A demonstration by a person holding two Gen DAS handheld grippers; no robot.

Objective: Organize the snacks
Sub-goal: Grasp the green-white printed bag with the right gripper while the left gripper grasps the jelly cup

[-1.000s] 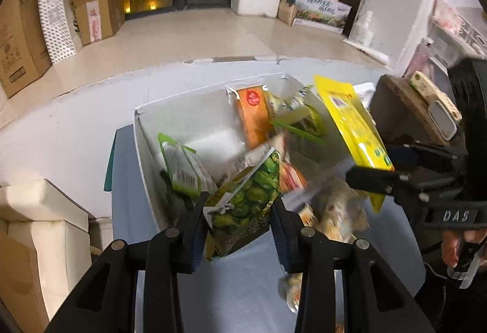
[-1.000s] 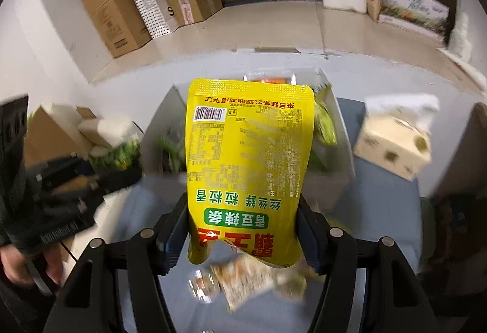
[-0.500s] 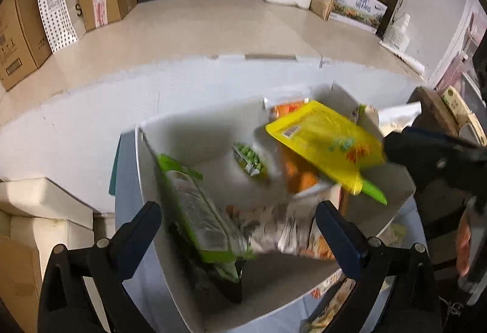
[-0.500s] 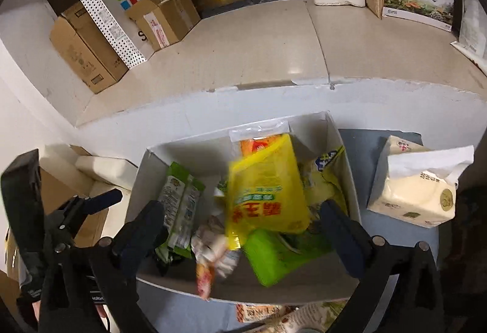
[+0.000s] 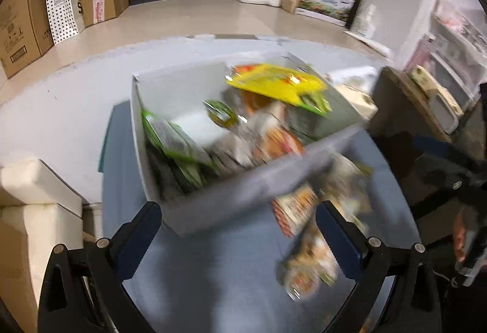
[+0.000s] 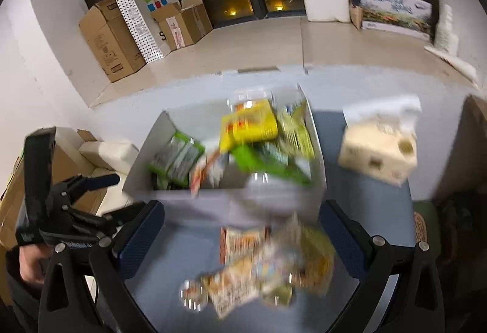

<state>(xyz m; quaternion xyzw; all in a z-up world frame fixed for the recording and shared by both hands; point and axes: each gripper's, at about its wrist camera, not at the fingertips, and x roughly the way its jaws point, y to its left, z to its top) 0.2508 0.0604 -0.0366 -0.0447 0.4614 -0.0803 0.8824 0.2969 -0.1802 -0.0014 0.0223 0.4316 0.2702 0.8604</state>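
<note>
**Both claws hanging wide and empty over the snack box**

The blue-grey bench (image 6: 188, 254) is carrying everything. The white box (image 6: 274, 199) is sitting at the middle of the right wrist view, packed with snack bags (all smeared by motion blur). In it, the yellow pouch (image 6: 249, 126) is lying on top toward 12 o'clock, and the green-edged packet (image 6: 178, 156) is leaning toward the 9 o'clock wall.

Outside the box, at 6 o'clock from it, a loose heap of snack packets (image 6: 264, 269) is lying on the bench, just beside the near wall. The tissue pack (image 6: 377, 150) is standing at 3 o'clock from the box, apart from it.

The right claw (image 6: 240, 238) is hanging spread wide, gripping nothing, its blue pads flanking the heap without touching it. The left claw (image 5: 237, 238) is likewise gaping wide and empty, with the box's near corner and the blurred packets showing between its fingers; in the right wrist view it is sitting at 9 o'clock, off the bench edge.
</note>
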